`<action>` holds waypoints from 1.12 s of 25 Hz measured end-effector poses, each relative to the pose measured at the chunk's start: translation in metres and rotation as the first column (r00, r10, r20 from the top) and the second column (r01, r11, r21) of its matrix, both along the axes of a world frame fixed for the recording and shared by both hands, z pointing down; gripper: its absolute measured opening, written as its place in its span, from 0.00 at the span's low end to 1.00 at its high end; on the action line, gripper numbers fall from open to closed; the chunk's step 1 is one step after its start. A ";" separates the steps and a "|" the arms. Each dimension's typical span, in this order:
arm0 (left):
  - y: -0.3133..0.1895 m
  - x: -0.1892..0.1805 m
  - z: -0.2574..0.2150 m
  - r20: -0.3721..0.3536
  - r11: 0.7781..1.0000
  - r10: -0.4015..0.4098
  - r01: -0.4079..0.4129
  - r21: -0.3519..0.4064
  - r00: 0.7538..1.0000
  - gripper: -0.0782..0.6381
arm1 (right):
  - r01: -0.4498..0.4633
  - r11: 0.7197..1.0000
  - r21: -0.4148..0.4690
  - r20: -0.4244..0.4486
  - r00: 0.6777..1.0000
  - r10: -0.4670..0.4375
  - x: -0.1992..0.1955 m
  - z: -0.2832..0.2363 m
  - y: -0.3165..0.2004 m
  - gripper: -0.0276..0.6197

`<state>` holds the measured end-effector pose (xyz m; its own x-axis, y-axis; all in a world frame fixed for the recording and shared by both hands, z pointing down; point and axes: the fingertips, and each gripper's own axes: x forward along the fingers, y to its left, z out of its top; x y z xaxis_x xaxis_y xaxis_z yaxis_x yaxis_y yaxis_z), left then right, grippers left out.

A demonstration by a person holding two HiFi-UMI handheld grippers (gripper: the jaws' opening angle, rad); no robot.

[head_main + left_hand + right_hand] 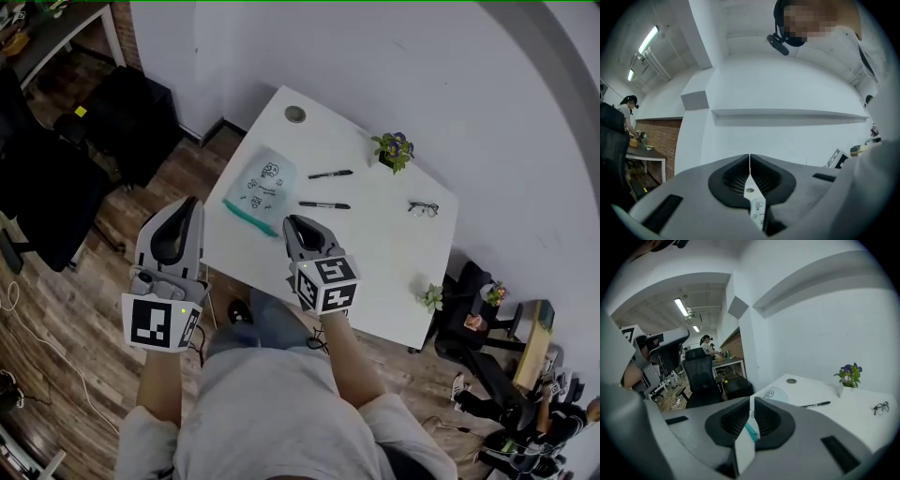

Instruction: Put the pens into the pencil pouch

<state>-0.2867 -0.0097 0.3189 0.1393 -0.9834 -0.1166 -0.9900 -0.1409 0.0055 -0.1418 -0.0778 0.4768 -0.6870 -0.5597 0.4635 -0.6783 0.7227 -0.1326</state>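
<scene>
Two pens (324, 204) lie between the pouch (262, 187) and glasses (423, 208).

The right tool (751, 404) has its jaws pressed together with nothing between them. Beyond them lies the white desk (843, 416). On it are a pencil pouch (773, 393) with a teal edge, one black pen (815, 404), a potted plant (848, 376) and glasses (880, 407). A black office chair (701, 373) stands to the left.

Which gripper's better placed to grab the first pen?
Right. The right gripper hovers over the table, just short of the nearer pen, with its jaws together and empty. The left gripper is off the table's edge beside the pouch, so it is probably better used to steady that.
</scene>
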 end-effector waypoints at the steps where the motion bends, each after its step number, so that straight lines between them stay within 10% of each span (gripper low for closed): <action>1: -0.002 -0.003 0.004 -0.005 1.000 -0.004 0.004 -0.009 1.000 0.15 | 0.008 1.000 -0.015 -0.017 1.000 -0.008 -0.002 0.009 -0.001 0.10; 16: -0.014 -0.026 0.048 -0.034 0.990 -0.079 0.075 -0.120 0.996 0.15 | 0.141 0.973 -0.182 -0.264 0.946 -0.187 -0.013 0.121 0.005 0.27; 28: -0.015 -0.034 0.061 -0.031 0.980 -0.127 0.120 -0.156 0.991 0.15 | 0.209 0.955 -0.211 -0.338 0.901 -0.272 -0.017 0.155 0.004 0.16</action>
